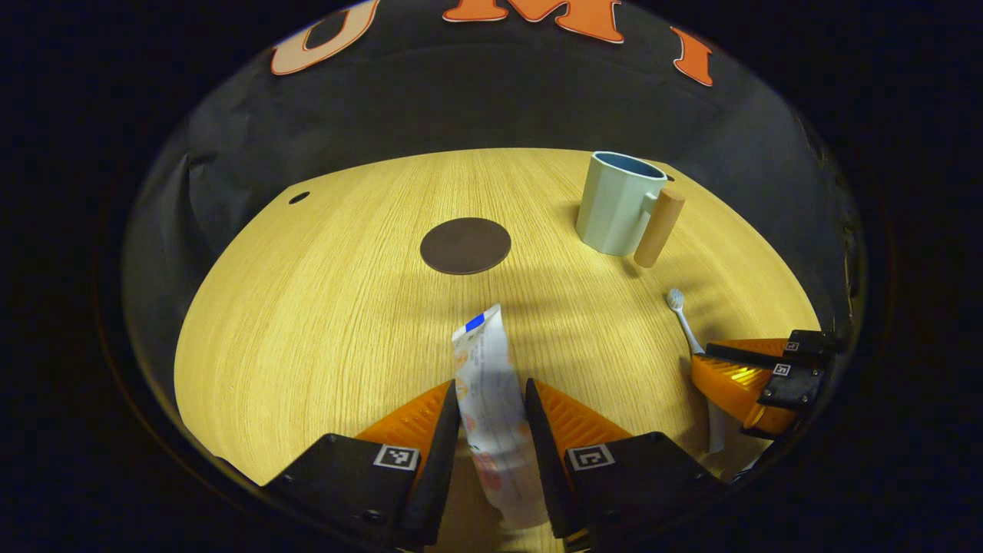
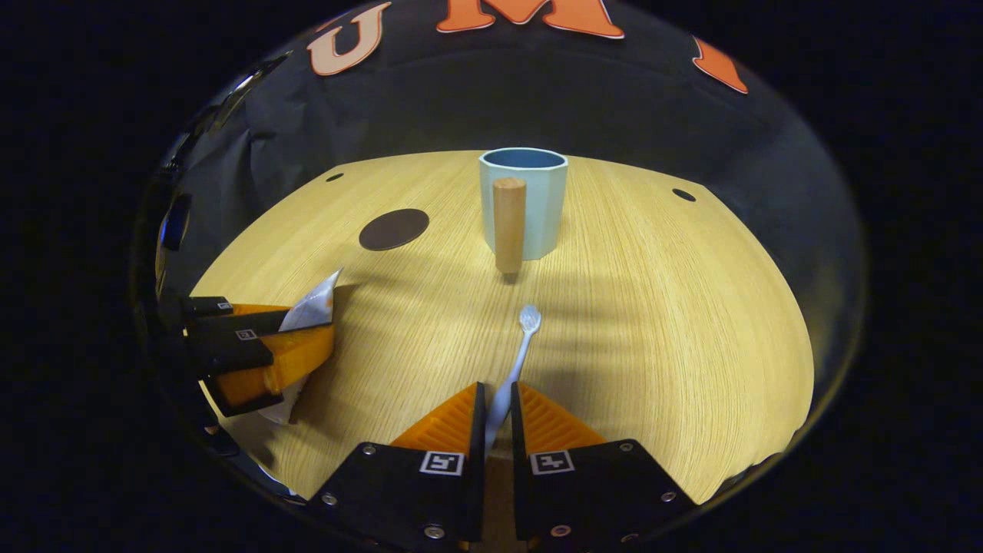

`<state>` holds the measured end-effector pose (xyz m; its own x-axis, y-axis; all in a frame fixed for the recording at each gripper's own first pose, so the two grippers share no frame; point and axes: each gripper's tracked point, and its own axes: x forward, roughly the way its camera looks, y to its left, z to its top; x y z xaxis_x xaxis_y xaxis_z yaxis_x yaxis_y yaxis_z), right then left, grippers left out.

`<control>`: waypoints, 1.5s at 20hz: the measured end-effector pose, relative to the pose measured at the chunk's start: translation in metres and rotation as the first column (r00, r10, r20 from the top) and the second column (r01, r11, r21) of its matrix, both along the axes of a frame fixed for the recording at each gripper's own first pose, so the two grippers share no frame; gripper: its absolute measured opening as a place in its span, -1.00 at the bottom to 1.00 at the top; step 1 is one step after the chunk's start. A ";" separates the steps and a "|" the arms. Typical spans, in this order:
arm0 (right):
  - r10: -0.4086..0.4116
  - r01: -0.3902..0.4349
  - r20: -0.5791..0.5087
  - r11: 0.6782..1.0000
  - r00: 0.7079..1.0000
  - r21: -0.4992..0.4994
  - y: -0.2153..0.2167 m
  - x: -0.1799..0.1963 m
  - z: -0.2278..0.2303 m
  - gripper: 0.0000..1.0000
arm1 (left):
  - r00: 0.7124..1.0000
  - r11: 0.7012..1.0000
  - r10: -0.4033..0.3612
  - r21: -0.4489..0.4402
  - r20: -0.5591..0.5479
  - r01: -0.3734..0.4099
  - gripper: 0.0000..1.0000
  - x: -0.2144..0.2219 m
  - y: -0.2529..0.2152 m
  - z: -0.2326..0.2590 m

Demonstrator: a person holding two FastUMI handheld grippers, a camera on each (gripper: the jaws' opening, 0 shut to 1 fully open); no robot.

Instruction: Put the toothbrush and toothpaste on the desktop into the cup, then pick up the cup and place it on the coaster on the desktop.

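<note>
We see the light wooden desktop [image 1: 307,322] across the middle of both views, with the pale blue cup [image 2: 524,201] upright at upper centre of the right gripper view, its wooden handle [image 2: 509,224] facing that camera, and empty as far as we can tell. The dark round coaster [image 1: 465,245] lies bare at the centre of the left gripper view, well apart from the cup.

At the bottom of the left gripper view, the left gripper [image 1: 493,411] is clamped on the toothpaste tube [image 1: 489,384], both fingers pressing its sides. At the bottom of the right gripper view, the right gripper [image 2: 495,411] is closed on the white toothbrush [image 2: 516,361], bristle head pointing toward the cup.

We judge the first step is in hand: both items gripped, neither in the cup. Next, we must carry each over the rim, tip it upright and release, one at a time to avoid crowding.
</note>
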<state>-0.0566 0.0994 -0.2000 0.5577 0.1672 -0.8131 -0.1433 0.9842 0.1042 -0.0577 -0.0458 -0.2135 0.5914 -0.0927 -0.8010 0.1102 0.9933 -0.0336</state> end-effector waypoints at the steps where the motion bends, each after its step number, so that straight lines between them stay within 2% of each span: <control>1: 0.009 -0.009 0.005 1.000 1.000 -0.005 0.000 0.000 0.003 -0.67 | 0.999 0.999 0.035 0.005 0.007 -0.035 0.07 0.003 0.004 0.000; 2: 0.011 -0.011 0.003 1.000 1.000 0.007 0.003 0.000 0.004 -0.67 | 0.999 0.999 0.051 -0.009 0.001 -0.051 -0.24 0.003 0.005 0.000; 3: 0.009 -0.010 0.007 1.000 1.000 0.017 0.003 0.000 0.004 -0.77 | 0.999 0.998 0.051 -0.023 0.005 -0.050 -0.48 0.005 0.004 0.000; 5: 0.008 -0.008 0.008 0.999 1.000 0.034 0.004 0.001 0.005 -0.84 | 0.998 0.996 0.065 -0.061 0.001 -0.064 -0.49 0.007 0.003 -0.001; 6: 0.008 -0.008 0.009 0.999 1.000 0.042 0.005 0.001 0.005 -0.85 | 0.998 0.996 0.057 -0.069 -0.004 -0.057 -0.65 0.003 0.003 0.001; 11: 0.000 -0.005 0.045 0.995 0.999 0.097 0.007 0.008 0.017 -0.86 | 0.998 0.992 0.058 -0.115 0.007 -0.057 -0.65 0.004 0.001 0.002; 17: 0.008 -0.028 0.177 0.994 0.984 0.108 0.006 0.025 0.042 -0.86 | 0.994 0.989 0.075 -0.130 0.084 -0.063 -0.65 0.014 0.001 0.028; 23: -0.006 -0.036 0.304 0.990 0.953 0.133 -0.002 0.053 0.081 -0.86 | 0.983 0.993 0.087 -0.087 0.164 -0.073 -0.65 0.026 0.009 0.038; 30: -0.029 -0.043 0.431 0.987 0.902 0.156 -0.003 0.085 0.122 -0.87 | 0.976 0.994 0.076 -0.087 0.204 -0.060 -0.66 0.027 0.009 0.049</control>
<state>0.0284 0.0968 -0.0778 0.8451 0.2783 -0.4564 -0.2163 0.9588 0.1841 -0.0310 -0.0368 -0.1642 0.7506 -0.1050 -0.6523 0.0553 0.9938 -0.0964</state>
